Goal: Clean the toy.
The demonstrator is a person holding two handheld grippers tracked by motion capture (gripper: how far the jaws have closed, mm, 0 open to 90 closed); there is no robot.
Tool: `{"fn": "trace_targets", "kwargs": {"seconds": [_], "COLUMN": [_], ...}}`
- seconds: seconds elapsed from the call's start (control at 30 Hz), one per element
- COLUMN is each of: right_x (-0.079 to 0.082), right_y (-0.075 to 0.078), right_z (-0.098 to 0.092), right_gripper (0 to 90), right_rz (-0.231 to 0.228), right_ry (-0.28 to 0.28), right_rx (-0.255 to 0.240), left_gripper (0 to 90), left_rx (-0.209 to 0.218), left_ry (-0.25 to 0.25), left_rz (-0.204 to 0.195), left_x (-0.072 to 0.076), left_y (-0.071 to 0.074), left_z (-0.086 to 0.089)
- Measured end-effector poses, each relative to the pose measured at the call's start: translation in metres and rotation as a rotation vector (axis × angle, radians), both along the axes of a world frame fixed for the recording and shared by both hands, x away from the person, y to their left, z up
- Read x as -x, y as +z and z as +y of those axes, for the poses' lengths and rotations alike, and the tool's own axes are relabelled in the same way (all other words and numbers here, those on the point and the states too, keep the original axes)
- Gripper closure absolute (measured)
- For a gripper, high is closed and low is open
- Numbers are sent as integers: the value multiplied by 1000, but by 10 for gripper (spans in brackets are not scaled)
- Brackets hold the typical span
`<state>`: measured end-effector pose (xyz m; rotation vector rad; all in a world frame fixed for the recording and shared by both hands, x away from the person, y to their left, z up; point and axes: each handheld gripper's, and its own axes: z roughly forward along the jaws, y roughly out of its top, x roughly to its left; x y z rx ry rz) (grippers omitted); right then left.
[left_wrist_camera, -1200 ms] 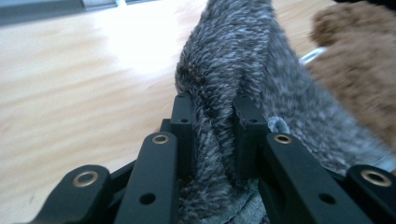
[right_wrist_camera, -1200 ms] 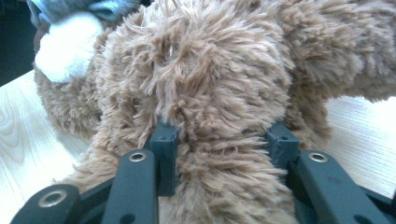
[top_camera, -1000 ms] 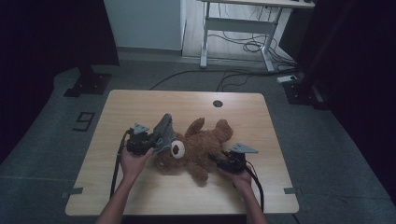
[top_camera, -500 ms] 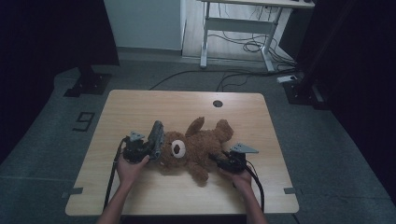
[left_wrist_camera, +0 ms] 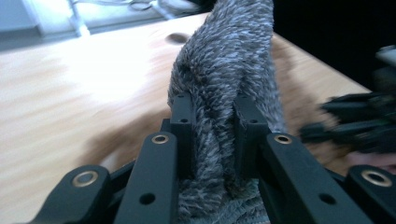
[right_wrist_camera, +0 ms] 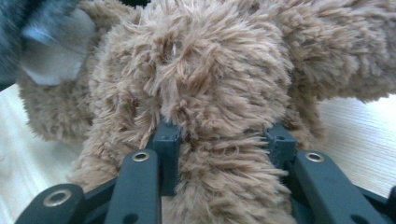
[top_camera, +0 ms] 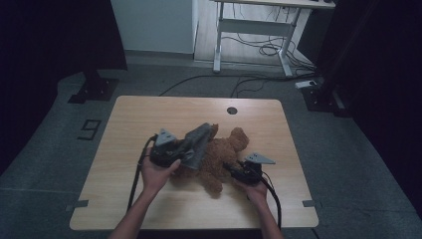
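Comparing with the earlier pictures, the left gripper (top_camera: 185, 153) has moved: a second ago it was low beside the head of the teddy bear (top_camera: 224, 152), and now it sits a bit higher and more toward the middle of the table (top_camera: 149, 114), carrying the grey fuzzy cloth (top_camera: 198, 142) with it. The cloth now stretches up and away from the person, over the head of the bear, where before it stood more upright next to the gripper. The right gripper (top_camera: 231, 168) keeps its place at the bear's lower body, and its jaws have just been closing a little more, with brown fur between them. In the left gripper view the two black jaws are pinching the grey fuzzy cloth (left_wrist_camera: 224, 93) tightly, and the cloth rises between them as a thick folded strip. In the right gripper view the jaws stand on both sides of a thick part of the teddy bear (right_wrist_camera: 219, 93) and press into the fur, so this gripper is holding the bear. The left hand (top_camera: 157, 174) comes in from the bottom and wraps the gripper body from below, with the forearm pointing slightly to the right. The right hand (top_camera: 256, 189) lies low on the table behind its gripper. The bear lies on the table near the middle, a little toward the person's side, between the two grippers.
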<state>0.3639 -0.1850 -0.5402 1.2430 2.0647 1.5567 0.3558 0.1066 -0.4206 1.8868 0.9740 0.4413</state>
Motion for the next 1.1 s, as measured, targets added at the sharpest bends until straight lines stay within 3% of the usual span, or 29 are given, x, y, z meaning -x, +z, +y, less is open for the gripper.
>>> {"fn": "trace_targets", "kwargs": {"seconds": [0.07,0.13,0.23,0.3,0.4,0.5,0.6,0.7,0.8,0.93,1.1], "right_x": [1,1,1,0,-1,1,2,2,1,1,1], "right_y": [0,-1,-2,-2,-3,-2,-1,-1,-2,-2,-2], "right_z": [2,3,1,-1,-2,0,1,1,0,0,0], "right_gripper": [605,607,606,605,603,602,601,601,601,601,601], "right_rz": [-16,-22,-33,-35,-45,-46,-49,-44,-39,-40,-42], "right_ry": [-48,-82,-71,-54,-35,-26,-22,-24,-22,-22,-23], "right_rx": [11,12,9,6,7,16,26,21,17,17,16], "left_gripper": [728,727,726,726,727,728,727,728,729,732,734], "left_rx": [-13,-36,-96,-134,-129,-69,-45,-53,-64,-25,-35], "left_ry": [-24,-43,-40,-27,-8,12,33,84,119,152,179], "left_rz": [3,33,53,55,68,73,39,10,47,92,113], "left_x": [-5,-17,-30,-34,-37,-34,-25,-20,-21,-18,-11], "left_y": [0,-6,-17,-23,-28,-31,-28,-23,-30,-51,-67], "left_z": [-21,-45,-67,-69,-60,-33,-16,3,27,51,67]}}
